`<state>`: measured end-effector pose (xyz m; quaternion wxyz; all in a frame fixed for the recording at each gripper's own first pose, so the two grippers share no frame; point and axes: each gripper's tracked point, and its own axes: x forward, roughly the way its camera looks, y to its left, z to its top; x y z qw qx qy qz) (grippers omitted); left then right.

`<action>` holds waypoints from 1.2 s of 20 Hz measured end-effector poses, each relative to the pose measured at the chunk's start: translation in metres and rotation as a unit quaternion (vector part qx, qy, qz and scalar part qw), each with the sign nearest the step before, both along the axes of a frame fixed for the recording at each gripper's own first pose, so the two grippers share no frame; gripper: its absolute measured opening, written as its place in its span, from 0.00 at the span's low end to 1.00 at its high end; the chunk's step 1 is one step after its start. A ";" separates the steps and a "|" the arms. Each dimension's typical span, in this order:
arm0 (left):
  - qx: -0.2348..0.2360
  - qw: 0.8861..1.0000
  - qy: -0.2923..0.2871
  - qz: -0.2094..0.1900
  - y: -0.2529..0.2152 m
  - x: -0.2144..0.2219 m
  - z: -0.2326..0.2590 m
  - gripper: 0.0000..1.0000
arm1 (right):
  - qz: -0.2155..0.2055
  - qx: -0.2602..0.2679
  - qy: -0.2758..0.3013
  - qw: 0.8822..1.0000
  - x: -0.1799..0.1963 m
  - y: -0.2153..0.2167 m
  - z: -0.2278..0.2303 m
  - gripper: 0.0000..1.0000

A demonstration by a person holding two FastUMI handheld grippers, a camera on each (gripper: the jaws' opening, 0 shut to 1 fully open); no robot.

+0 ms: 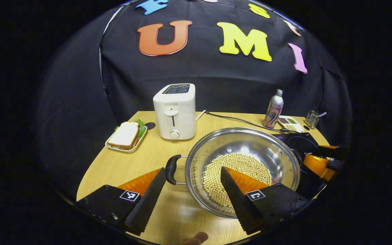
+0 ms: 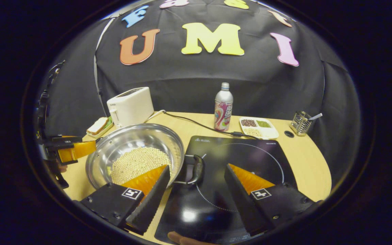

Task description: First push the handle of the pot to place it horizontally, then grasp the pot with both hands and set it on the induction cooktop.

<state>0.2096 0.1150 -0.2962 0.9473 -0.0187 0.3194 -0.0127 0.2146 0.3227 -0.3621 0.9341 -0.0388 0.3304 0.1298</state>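
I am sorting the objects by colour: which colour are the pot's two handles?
Black. The handle shows best in the left gripper view, on the pot.

The pot (image 2: 134,154), with soybeans (image 2: 138,165) in it, sits on the table (image 2: 305,160) just left of the induction cooktop (image 2: 237,160), one handle (image 2: 196,169) over the cooktop's left edge. Behind the pot, toward the back left corner, stand the toaster (image 2: 129,106) and a sandwich plate (image 2: 98,126). Along the back edge a bottle (image 2: 223,107), a divided dish (image 2: 258,127) and a wire holder (image 2: 299,123) run rightward.
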 end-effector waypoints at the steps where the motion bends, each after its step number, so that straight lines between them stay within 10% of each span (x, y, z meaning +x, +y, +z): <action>1: -0.002 1.000 -0.004 0.002 0.003 0.007 -0.006 0.97 | 0.003 0.002 0.002 1.000 0.002 0.006 -0.004 1.00; 8: -0.002 1.000 0.022 0.008 0.021 0.030 -0.049 0.96 | -0.006 -0.027 0.056 0.998 0.011 0.019 -0.046 1.00; 10: 0.003 0.999 0.033 0.003 0.024 0.034 -0.054 0.77 | -0.001 -0.025 0.053 0.998 0.014 0.022 -0.042 1.00; 15: 0.004 0.998 0.056 -0.004 0.024 0.034 -0.063 0.82 | 0.022 -0.009 0.046 0.999 0.023 0.028 -0.048 0.99; 19: -0.016 0.998 0.064 0.001 0.025 0.032 -0.065 0.57 | 0.014 -0.005 0.048 0.999 0.026 0.027 -0.050 0.91; 24: -0.003 0.998 0.068 0.000 0.027 0.028 -0.063 0.56 | 0.014 -0.024 0.042 0.999 0.029 0.020 -0.050 0.90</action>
